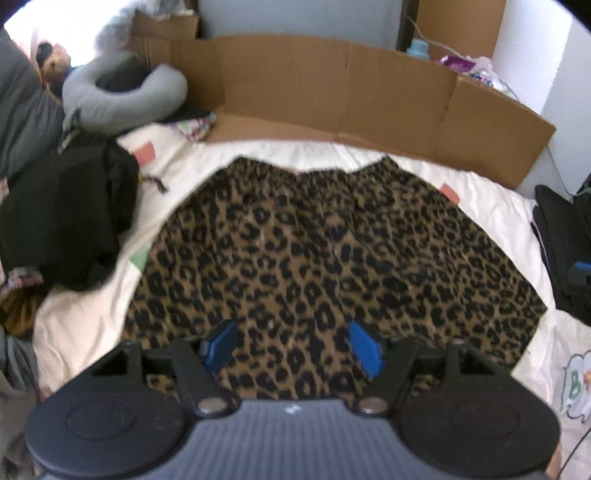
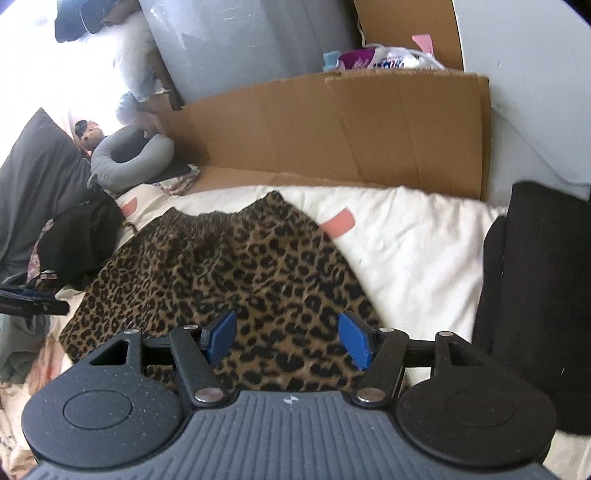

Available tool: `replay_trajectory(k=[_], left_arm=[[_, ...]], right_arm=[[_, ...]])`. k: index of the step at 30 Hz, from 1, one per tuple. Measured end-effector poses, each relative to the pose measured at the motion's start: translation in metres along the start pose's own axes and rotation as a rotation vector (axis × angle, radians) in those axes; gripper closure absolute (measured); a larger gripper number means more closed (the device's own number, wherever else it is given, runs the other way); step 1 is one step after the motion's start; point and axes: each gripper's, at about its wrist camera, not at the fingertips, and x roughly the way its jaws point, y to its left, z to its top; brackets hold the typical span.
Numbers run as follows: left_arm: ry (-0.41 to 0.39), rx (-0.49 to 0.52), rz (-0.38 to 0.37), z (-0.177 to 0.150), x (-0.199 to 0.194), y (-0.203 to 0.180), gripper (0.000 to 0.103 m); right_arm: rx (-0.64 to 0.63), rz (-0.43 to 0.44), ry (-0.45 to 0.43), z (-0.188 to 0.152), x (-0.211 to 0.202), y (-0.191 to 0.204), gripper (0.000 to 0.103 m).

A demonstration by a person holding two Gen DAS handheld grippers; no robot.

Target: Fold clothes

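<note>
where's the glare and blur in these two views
Left wrist view: window area blown out at top left, leopard-print garment and black clothes pile motion-soft. Right wrist view: same blown-out top left; garment sharper, cardboard bowed by the fisheye.

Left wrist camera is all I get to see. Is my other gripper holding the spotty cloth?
Observer: No. The right gripper is open, with its blue pads apart above the leopard-print garment, pinching nothing.
Operator: What's beside it on that side?
Observer: A black cloth lies to its right, with a strip of white bedding between the cloth and the garment.
Operator: Anything funny further back?
Observer: A small pink slip shows against the tall cardboard box behind.
</note>
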Motion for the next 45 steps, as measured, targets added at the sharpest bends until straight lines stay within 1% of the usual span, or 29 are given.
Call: replay_trajectory(k=[4, 9, 13, 17, 22, 24, 28, 31, 35, 37, 41, 43, 45], left_arm=[[0.03, 0.005, -0.015, -0.018, 0.004, -0.003, 0.034], [0.036, 0.047, -0.06, -0.033, 0.005, -0.017, 0.035], [0.042, 0.084, -0.11, -0.039, 0.005, -0.029, 0.035], [0.046, 0.105, -0.152, -0.044, 0.005, -0.04, 0.035], [0.06, 0.146, -0.199, -0.055, 0.003, -0.053, 0.038], [0.073, 0.163, -0.222, -0.06, 0.004, -0.057, 0.043], [0.11, 0.202, -0.247, -0.069, 0.008, -0.067, 0.044], [0.161, 0.221, -0.275, -0.077, 0.014, -0.074, 0.044], [0.187, 0.266, -0.27, -0.09, 0.025, -0.081, 0.044], [0.206, 0.25, -0.263, -0.095, 0.033, -0.079, 0.046], [0.241, 0.218, -0.251, -0.1, 0.049, -0.073, 0.052], [0.267, 0.18, -0.266, -0.103, 0.054, -0.069, 0.054], [0.292, 0.124, -0.3, -0.105, 0.059, -0.063, 0.054]], right_arm=[[-0.001, 0.013, 0.051, -0.019, 0.001, 0.006, 0.035], [-0.019, 0.016, 0.098, -0.038, 0.0, 0.012, 0.035], [-0.03, -0.009, 0.12, -0.046, -0.003, 0.011, 0.035], [-0.013, -0.025, 0.137, -0.052, -0.005, 0.003, 0.035], [0.006, -0.052, 0.162, -0.06, -0.003, -0.008, 0.036], [0.006, -0.057, 0.172, -0.063, -0.003, -0.011, 0.036], [0.008, -0.066, 0.182, -0.066, -0.002, -0.015, 0.036], [0.017, -0.074, 0.187, -0.067, -0.001, -0.02, 0.036], [0.018, -0.081, 0.193, -0.069, 0.001, -0.024, 0.036], [0.022, -0.083, 0.196, -0.07, 0.001, -0.026, 0.035], [0.027, -0.085, 0.202, -0.073, 0.002, -0.028, 0.036], [0.028, -0.086, 0.205, -0.074, 0.004, -0.029, 0.036], [0.028, -0.086, 0.207, -0.075, 0.005, -0.03, 0.035]])
